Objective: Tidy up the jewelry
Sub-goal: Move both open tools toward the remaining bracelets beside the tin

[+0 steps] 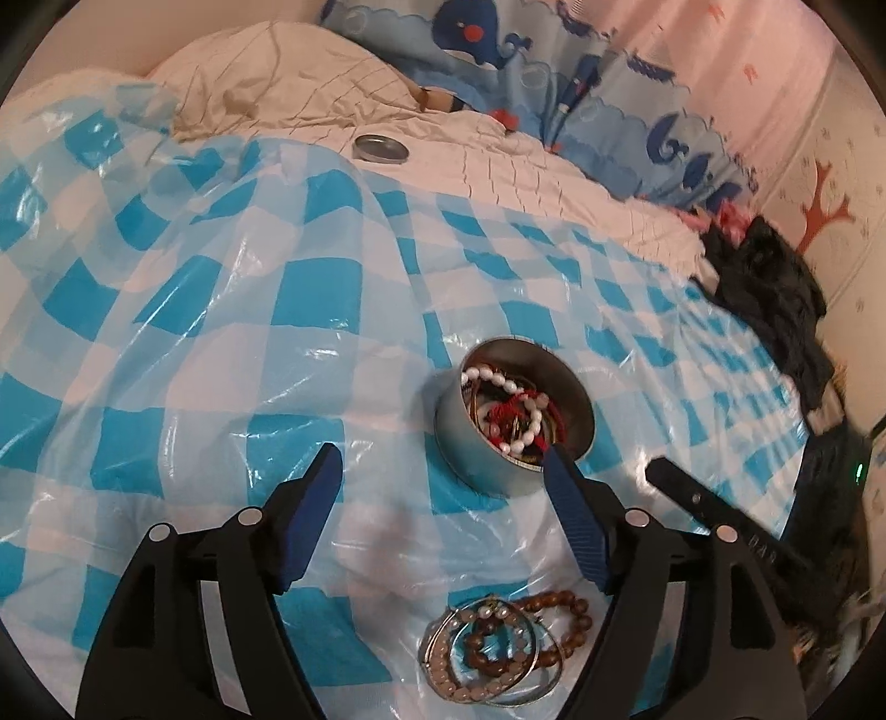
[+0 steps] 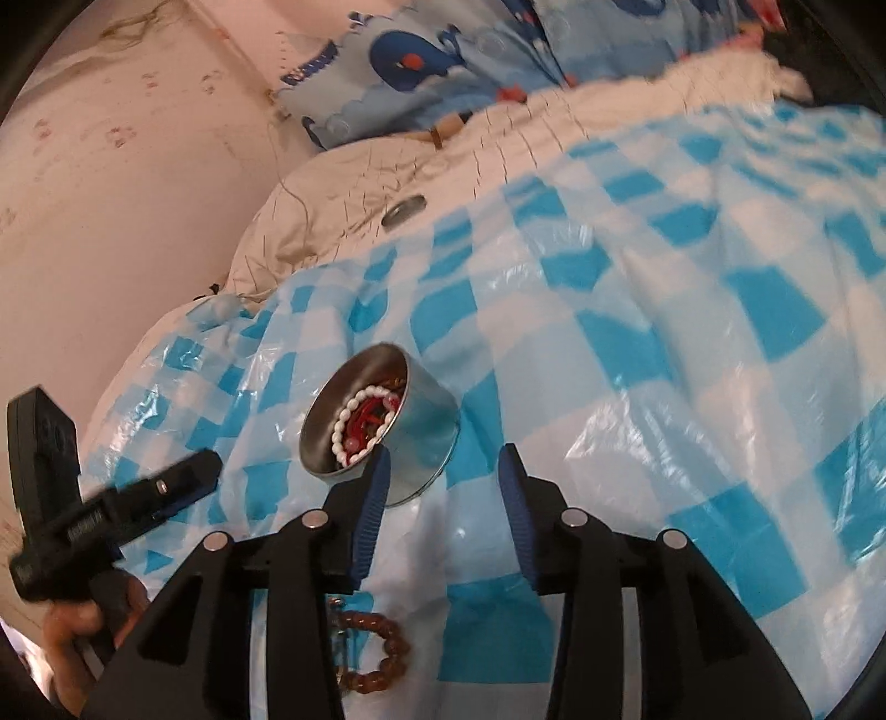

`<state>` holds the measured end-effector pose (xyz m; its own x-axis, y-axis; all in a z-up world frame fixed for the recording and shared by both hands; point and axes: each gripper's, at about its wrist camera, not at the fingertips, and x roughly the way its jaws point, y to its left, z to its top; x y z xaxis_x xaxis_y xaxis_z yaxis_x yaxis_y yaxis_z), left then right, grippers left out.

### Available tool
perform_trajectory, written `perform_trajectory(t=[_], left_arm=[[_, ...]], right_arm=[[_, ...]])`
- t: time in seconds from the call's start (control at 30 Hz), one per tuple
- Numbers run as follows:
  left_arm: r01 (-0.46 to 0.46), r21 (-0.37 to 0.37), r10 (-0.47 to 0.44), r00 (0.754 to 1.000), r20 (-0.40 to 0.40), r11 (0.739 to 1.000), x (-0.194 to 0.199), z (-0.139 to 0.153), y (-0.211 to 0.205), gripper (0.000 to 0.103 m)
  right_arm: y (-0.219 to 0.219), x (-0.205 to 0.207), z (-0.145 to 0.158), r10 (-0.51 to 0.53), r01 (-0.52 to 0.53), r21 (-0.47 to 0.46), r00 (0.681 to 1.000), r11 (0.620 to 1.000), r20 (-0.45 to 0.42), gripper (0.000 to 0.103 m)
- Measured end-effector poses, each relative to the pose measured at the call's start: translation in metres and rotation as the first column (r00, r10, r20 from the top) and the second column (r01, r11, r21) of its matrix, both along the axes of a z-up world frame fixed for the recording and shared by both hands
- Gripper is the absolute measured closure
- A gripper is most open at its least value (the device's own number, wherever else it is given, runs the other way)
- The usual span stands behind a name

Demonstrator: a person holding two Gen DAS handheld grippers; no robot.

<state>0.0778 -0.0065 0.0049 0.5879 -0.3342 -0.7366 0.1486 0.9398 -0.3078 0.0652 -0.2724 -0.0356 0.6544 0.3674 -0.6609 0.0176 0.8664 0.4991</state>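
Note:
A round metal tin (image 1: 515,421) sits on the blue-and-white checked plastic sheet (image 1: 221,310), holding a white bead bracelet and red jewelry; it also shows in the right wrist view (image 2: 382,426). Loose bracelets (image 1: 498,648), brown wooden beads, pink beads and metal bangles, lie on the sheet below the tin; the brown bead bracelet (image 2: 382,653) shows in the right wrist view. My left gripper (image 1: 443,459) is open and empty, just left of the tin. My right gripper (image 2: 443,459) is open and empty, just right of the tin, and appears in the left wrist view (image 1: 714,509).
The tin's metal lid (image 1: 381,148) lies far back on the white quilt (image 1: 277,83). A whale-print blue fabric (image 1: 498,50) and dark clothes (image 1: 775,288) lie at the bed's far side and right. A pink wall (image 2: 111,166) borders the left.

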Motion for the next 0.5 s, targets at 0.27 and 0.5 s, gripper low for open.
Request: perform_trajectory(t=[0.27, 0.5], left_arm=[[0.016, 0.180, -0.029, 0.997, 0.072, 0.983, -0.017, 0.004, -0.014, 0.027], [0.006, 0.264, -0.036, 0.993, 0.109, 0.965, -0.022, 0.008, -0.016, 0.022]], right_arm=[[0.017, -0.005, 0.006, 0.050, -0.049, -0.041, 0.999, 0.998, 0.022, 0.047], [0.026, -0.004, -0.003, 0.069, -0.070, -0.065, 0.998, 0.995, -0.014, 0.042]])
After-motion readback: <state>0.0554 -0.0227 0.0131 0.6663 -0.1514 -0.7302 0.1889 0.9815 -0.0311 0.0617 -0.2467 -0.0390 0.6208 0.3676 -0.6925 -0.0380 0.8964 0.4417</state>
